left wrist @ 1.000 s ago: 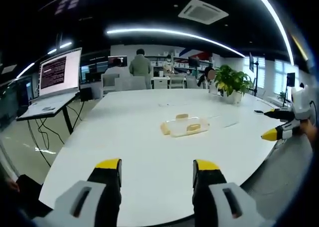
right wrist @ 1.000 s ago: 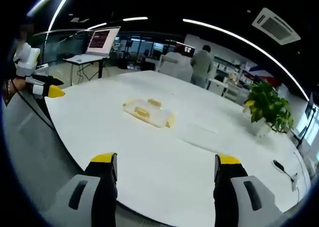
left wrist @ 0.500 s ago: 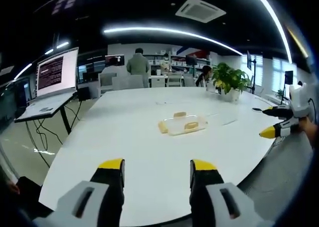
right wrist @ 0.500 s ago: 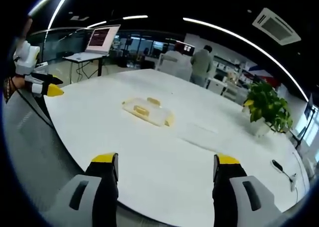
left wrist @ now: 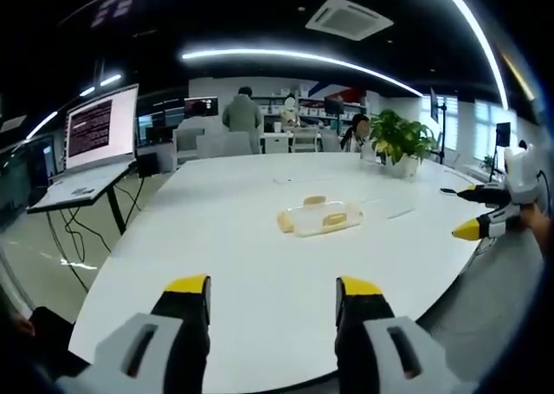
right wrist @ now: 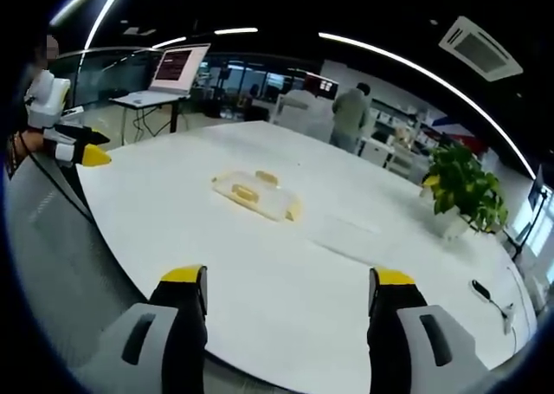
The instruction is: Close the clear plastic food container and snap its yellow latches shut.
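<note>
A clear plastic food container point(left wrist: 318, 217) with yellow latches lies near the middle of the white table point(left wrist: 251, 264). A flat clear lid point(left wrist: 389, 209) lies on the table to its right. In the left gripper view my left gripper point(left wrist: 273, 294) is open above the table's near edge, well short of the container, and the right gripper point(left wrist: 476, 212) shows at the right edge. In the right gripper view the container point(right wrist: 257, 197) sits ahead and the lid point(right wrist: 346, 231) lies right of it. My right gripper point(right wrist: 284, 283) is open there, and the left gripper point(right wrist: 74, 147) shows at far left.
A potted plant point(left wrist: 398, 143) stands at the table's far right. A laptop point(left wrist: 91, 143) rests on a stand to the left. People stand and sit by desks point(left wrist: 242, 115) at the back. A small dark object point(right wrist: 489, 292) lies on the table's right part.
Both views shift only slightly with the hands. The container, lid and both grippers keep their places.
</note>
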Available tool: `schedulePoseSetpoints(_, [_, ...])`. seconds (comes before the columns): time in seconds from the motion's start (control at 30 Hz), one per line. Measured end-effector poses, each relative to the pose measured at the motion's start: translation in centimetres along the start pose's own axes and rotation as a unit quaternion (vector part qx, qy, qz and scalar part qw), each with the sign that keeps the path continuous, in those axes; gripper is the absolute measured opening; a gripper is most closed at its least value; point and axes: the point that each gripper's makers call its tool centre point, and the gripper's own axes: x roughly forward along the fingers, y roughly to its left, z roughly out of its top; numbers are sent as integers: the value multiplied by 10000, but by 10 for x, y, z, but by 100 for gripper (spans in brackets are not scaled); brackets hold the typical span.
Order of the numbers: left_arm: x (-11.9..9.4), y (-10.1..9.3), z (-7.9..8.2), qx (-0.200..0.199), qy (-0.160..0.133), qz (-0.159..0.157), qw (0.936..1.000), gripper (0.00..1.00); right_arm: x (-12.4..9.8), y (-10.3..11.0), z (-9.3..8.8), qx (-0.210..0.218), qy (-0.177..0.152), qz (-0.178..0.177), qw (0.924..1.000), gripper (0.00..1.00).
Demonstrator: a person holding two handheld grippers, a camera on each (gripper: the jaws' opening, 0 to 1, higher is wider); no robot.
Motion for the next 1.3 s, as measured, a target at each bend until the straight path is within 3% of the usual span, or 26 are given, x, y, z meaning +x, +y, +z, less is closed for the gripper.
schedulePoseSetpoints(0.6, [-1,2,2,-34,-56,44,10000,61,-1,-2,3,23,-130,-19,9999,74])
schedulePoseSetpoints(0.87, [0,2,-2,21,71,33,10000,61,-1,-1,3,35,-150,32,9999,75])
schedulePoseSetpoints(1.2, [0,1,1,291,85,55,9995,53,-2,4,4,-34,-130,174,9998,68])
schedulePoseSetpoints(1.3, [-2,6,10,604,26,107,9981,48,-7,2,13,-65,-375,172,9991,64])
